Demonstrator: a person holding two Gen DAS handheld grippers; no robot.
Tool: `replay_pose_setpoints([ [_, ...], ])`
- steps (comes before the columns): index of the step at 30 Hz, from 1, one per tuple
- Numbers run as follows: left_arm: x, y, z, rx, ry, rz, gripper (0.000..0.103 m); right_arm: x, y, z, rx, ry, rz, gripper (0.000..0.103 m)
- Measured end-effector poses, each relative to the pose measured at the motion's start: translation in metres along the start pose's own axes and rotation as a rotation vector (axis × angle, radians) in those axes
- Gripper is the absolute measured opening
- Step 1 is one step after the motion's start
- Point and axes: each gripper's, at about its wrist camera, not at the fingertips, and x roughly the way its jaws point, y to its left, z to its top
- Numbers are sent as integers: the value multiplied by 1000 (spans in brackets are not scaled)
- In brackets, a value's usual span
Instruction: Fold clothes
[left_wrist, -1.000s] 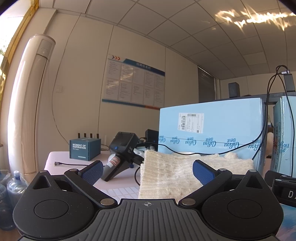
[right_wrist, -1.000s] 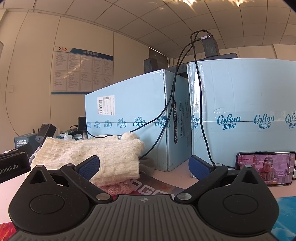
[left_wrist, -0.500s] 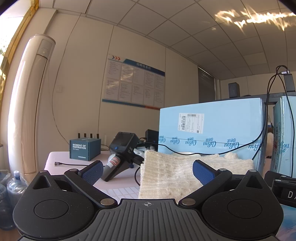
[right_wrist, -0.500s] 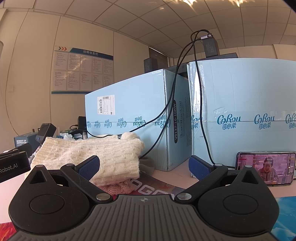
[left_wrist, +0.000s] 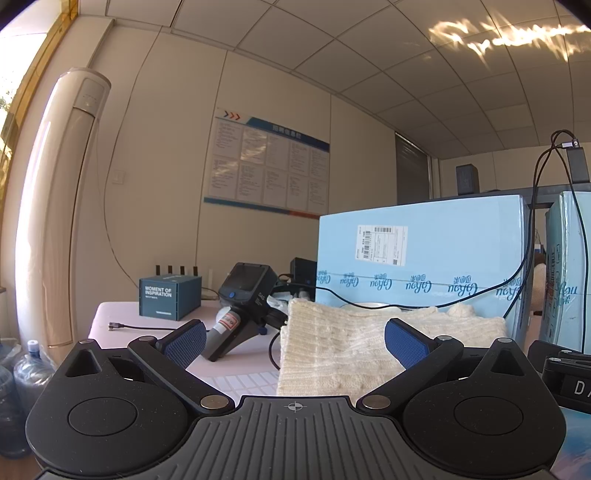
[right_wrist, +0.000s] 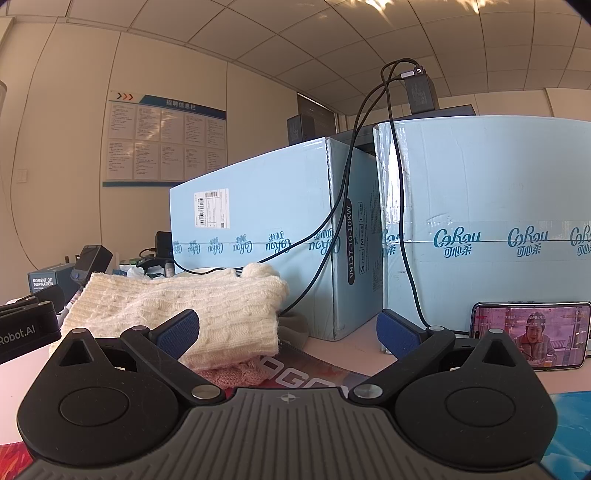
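Observation:
A folded cream cable-knit sweater (left_wrist: 340, 350) lies on the table just ahead of my left gripper (left_wrist: 293, 338), which is open and holds nothing. The right wrist view has the same sweater (right_wrist: 177, 306) at the left, resting on a pink knit garment (right_wrist: 236, 373) whose edge peeks out underneath. My right gripper (right_wrist: 288, 330) is open too, pointing at the gap to the right of the sweater. Both grippers sit low, near table height, with the sweater close to their blue pads (left_wrist: 184, 341).
Two light blue cardboard boxes (right_wrist: 266, 225) (right_wrist: 487, 221) with black cables draped over them stand behind the sweater. A phone (right_wrist: 532, 334) leans against the right box. A black handheld device (left_wrist: 243, 295) and a small teal box (left_wrist: 168, 297) sit at the left.

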Motion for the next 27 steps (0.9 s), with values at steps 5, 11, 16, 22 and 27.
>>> replay_pose_setpoints([
  [5, -1, 0, 0, -1, 0, 1, 103, 0, 0, 0, 0, 1, 0, 103],
  [11, -1, 1, 0, -1, -1, 2, 103, 0, 0, 0, 0, 1, 0, 103],
  [16, -2, 1, -1, -2, -2, 2, 103, 0, 0, 0, 0, 1, 0, 103],
  [22, -3, 1, -1, -2, -3, 3, 103, 0, 0, 0, 0, 2, 0, 103],
  [27, -3, 1, -1, -2, -3, 3, 103, 0, 0, 0, 0, 2, 0, 103],
])
